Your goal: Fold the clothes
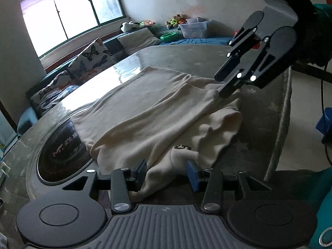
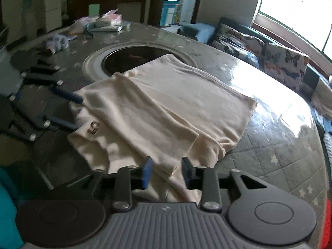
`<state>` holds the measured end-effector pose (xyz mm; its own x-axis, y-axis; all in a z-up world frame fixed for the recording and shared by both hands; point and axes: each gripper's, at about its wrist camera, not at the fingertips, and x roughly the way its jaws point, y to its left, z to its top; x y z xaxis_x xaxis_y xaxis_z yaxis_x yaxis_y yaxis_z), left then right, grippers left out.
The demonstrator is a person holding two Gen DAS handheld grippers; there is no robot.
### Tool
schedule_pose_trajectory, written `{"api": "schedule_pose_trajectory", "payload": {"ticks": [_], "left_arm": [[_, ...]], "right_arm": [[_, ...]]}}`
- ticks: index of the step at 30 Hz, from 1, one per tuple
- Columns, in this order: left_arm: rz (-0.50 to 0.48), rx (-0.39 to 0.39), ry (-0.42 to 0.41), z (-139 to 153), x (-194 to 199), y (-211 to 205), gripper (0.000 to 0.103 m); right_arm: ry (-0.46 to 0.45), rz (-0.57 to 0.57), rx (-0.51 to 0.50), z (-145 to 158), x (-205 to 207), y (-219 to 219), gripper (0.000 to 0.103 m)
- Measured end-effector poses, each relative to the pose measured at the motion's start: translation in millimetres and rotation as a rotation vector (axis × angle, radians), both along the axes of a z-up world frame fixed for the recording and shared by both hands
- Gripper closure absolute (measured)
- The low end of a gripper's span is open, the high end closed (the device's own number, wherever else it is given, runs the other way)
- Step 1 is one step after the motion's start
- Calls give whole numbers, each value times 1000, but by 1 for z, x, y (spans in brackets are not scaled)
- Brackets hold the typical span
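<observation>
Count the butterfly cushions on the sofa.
2 show: one butterfly cushion nearer the window, another beside it, both along the sofa behind the table. Others may be hidden.

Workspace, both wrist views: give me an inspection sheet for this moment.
Surface: round grey table with a dark inset cooktop.
Job's things: cream garment, partly folded, one edge over the cooktop.
Clutter: packets and papers at the table's far side.
Grippers: left gripper open, cloth between its fingers; right gripper open, cloth between its fingers.
Cables: black cable by the table's edge.
Surroundings: window, butterfly cushions, plush toys.
</observation>
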<state>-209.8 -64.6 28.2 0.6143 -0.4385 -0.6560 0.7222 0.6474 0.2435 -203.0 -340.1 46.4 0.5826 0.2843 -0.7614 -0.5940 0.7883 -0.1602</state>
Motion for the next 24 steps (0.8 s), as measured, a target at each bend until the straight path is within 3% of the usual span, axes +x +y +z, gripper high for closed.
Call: {"api": "schedule_pose_trajectory", "payload": {"ticks": [7,13,15,19,24], "left_arm": [[-43,48,-24,-8,-10,7,57],[-62,37,-51,-15,-3,-6,57],[-72,29,-58,-16,-1,-9,65],[-67,-2,-59,-13,6,-8,91],[-27,-92,-11,4,27,-1,95]], "right_arm": [[-12,81,-53,-3,-20,4,63],[-28,146,-100,-9,-32,11,53],[-38,161,-104,-10,-34,12,51],[-51,187,-114,-13,-36,15,49],[-73,215,-115,-18,-34,20,47]]}}
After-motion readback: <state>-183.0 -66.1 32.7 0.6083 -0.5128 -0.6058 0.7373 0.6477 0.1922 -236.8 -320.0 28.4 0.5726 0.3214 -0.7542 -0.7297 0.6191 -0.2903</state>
